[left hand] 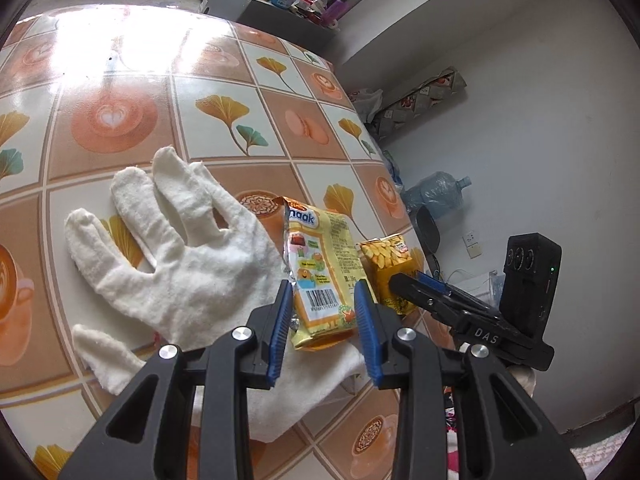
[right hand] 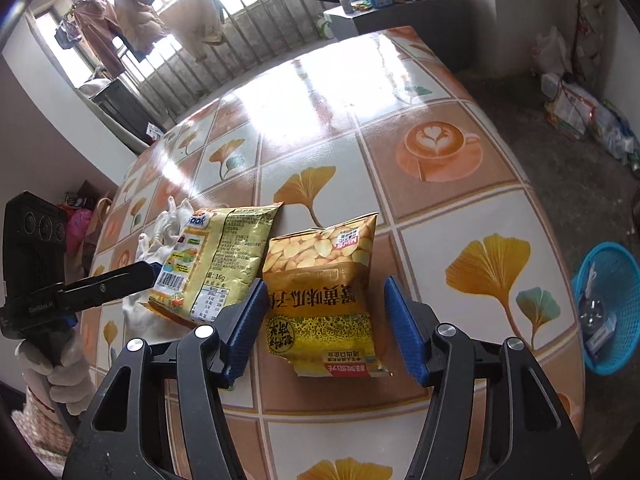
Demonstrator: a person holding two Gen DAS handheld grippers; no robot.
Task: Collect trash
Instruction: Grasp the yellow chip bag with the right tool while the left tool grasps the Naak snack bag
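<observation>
A table (right hand: 460,92) covered with a glossy oilcloth of squares printed with ginkgo leaves and latte cups is seen, washed out by strong glare at its far end. Barred windows (right hand: 224,12) are set in the far wall, and clothes (right hand: 120,16) are hung before them. A grey cabinet (right hand: 400,20) crowded with bottles and packets is placed beyond the table. The walls (left hand: 540,100) are painted pale and the floor (right hand: 540,140) is bare grey concrete. A large water jug (left hand: 438,194) is laid by the wall, a wall socket (left hand: 472,240) is visible near it, and bags (right hand: 588,112) are heaped along the floor.
</observation>
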